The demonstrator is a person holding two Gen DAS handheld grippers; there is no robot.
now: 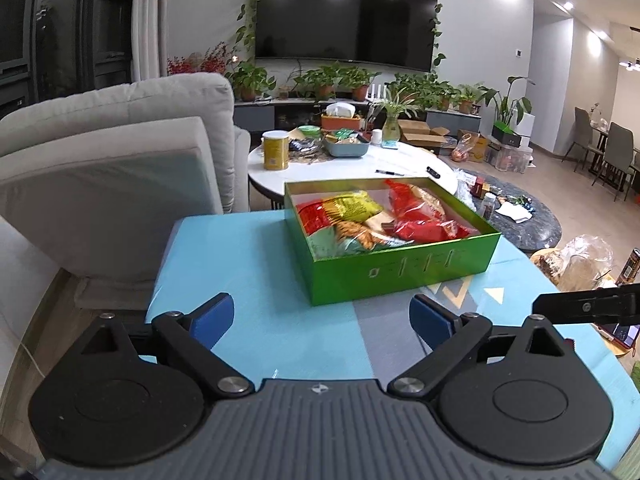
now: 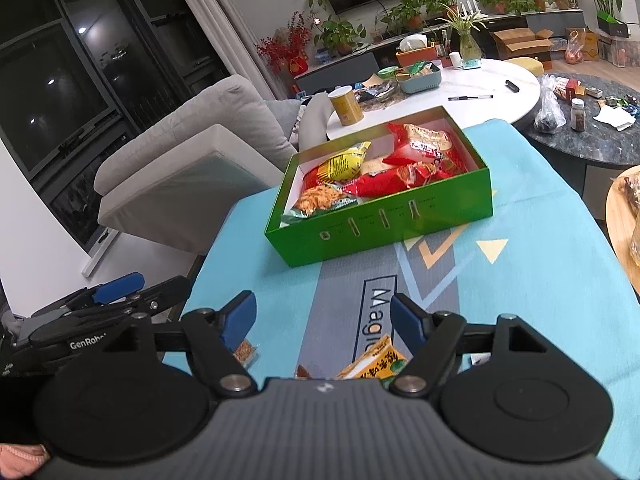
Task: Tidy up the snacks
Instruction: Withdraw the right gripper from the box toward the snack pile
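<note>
Snacks mostly boxed, both sets of fingers released.
I see the green box [image 2: 380, 216] of snack packets on the counter [image 2: 540, 280]; left gripper [image 1: 322, 318] empty, right gripper [image 2: 323, 318] spread over an orange packet [image 2: 372, 362].

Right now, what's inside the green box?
The green box holds snack packets: red ones, a yellow one and a green-edged one. Anything beneath them, and most of the box floor, is covered.
</note>
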